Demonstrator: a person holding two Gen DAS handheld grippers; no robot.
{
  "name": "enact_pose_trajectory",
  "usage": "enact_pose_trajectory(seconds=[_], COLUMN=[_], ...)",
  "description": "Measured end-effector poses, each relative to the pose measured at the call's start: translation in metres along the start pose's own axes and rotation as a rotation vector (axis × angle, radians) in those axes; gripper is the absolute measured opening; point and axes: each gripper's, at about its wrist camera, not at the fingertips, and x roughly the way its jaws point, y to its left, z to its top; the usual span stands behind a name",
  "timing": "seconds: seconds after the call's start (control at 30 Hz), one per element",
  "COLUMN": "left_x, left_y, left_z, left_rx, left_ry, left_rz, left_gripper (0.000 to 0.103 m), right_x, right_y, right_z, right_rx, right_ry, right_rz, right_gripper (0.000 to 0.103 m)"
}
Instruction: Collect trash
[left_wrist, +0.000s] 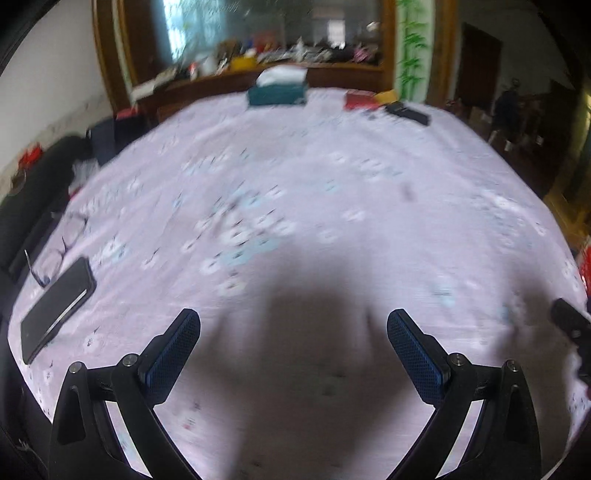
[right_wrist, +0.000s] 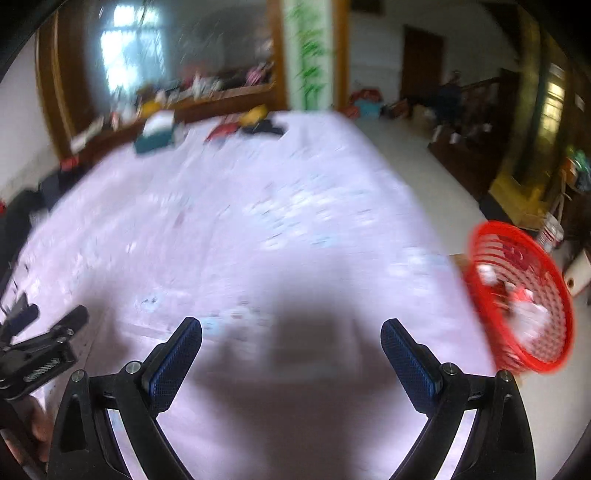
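A pink flowered tablecloth (left_wrist: 295, 177) carries one phone (left_wrist: 55, 302), one pair of glasses (left_wrist: 55, 243) and one teal tissue box (left_wrist: 277, 90). One red basket (right_wrist: 517, 299) beside the table's right edge holds white crumpled trash (right_wrist: 528, 314) — both blurred. Left gripper (left_wrist: 293, 328) and right gripper (right_wrist: 291, 336) hover with fingers apart, empty.

I can read no text, label or number anywhere in either view. Everything is too blurred for lettering to show.

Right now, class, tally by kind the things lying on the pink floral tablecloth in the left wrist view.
Black rectangular phone: 1
Thin-framed eyeglasses: 1
Teal tissue box: 1
Red flat packet: 1
Yellow packet: 1
Dark flat object at the far edge, too blurred to name: 1
Total: 6
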Motion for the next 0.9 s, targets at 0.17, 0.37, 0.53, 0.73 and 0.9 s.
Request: enact_pose_trajectory(seconds=[0.17, 0.37, 0.53, 0.73, 0.9], left_x=[0.022, 0.044, 0.051, 0.05, 0.052], left_y=[0.021, 0.022, 0.021, 0.021, 0.021], left_z=[0.007, 0.013, 0.017, 0.016, 0.017], left_rx=[-0.004, 0.031, 0.065, 0.066, 0.062], left_ry=[0.067, 0.143, 0.142, 0.122, 0.12], left_rz=[-0.012, -0.088, -0.105, -0.108, -0.109], left_gripper=[0.101, 0.101, 0.103, 0.103, 0.103], right_x=[0.051, 0.076, 0.081, 0.081, 0.081], right_y=[0.045, 0.053, 0.05, 0.05, 0.05], right_z=[0.011, 0.019, 0.025, 0.025, 0.025], right_rx=[-0.07, -0.068, -0.037, -0.037, -0.037], right_ry=[0.084, 0.133, 0.144, 0.144, 0.144], right_rz=[-0.018, -0.045, -0.024, -0.024, -0.024], right_gripper=[0.099, 0.103, 0.103, 0.103, 0.103])
